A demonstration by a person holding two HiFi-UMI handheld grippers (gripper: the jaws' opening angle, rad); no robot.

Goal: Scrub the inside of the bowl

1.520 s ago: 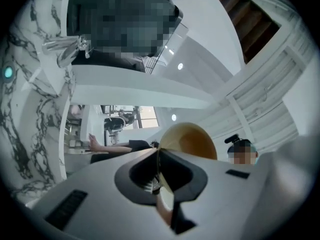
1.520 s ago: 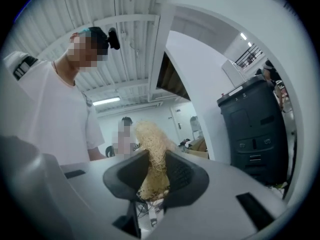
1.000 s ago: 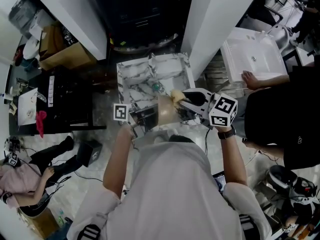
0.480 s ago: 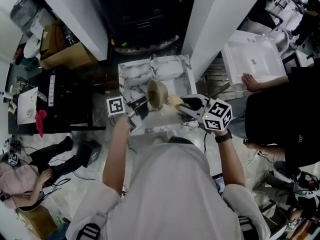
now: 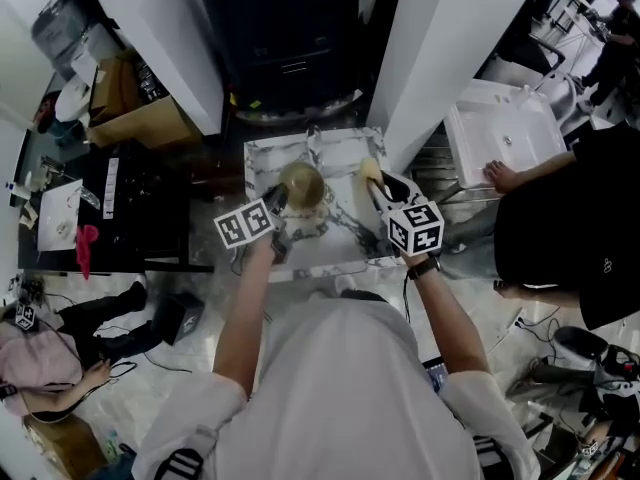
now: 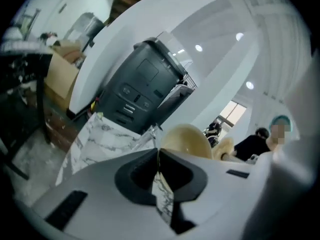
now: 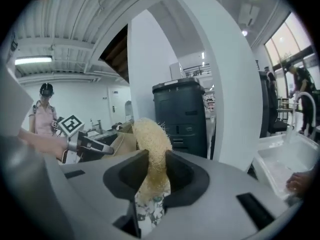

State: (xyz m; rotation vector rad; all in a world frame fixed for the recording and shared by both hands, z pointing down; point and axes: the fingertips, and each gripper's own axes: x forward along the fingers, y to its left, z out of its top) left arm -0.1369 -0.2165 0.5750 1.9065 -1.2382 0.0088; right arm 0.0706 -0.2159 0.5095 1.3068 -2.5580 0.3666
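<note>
Two tools are at work, and both are clamped. The left tool (image 6: 158,155) has its jaws pressed nearly together on the thin rim of the bowl (image 5: 300,184). The right tool (image 7: 152,159) pinches a yellow fibrous scrubber (image 7: 149,143), whose upper end pokes out past the jaws. The bowl is held over the marble desk (image 5: 262,158). The scrubber sits just to the right of the bowl, apart from it and not yet inside.

In the left gripper view the bowl shows its rounded outside, so its mouth probably faces away, toward the scrubber, though I cannot tell the tilt for sure. To scrub well, the free end of the scrubber should enter the mouth and rub the inner wall in circles while the left tool holds the rim firm. A grip on so thin an edge could twist or slip under a hard push. Pressure is best aimed toward the gripped side, or the bowl steadied on the desk.

Beyond the bowl stands a dark machine (image 5: 285,28), flanked by white pillars (image 5: 440,58). Well to the right of the bowl, another person's hand (image 5: 500,175) rests on a white sink (image 5: 505,118). Well to the left lies a cardboard box (image 5: 125,103). None of these stands between scrubber and bowl.
</note>
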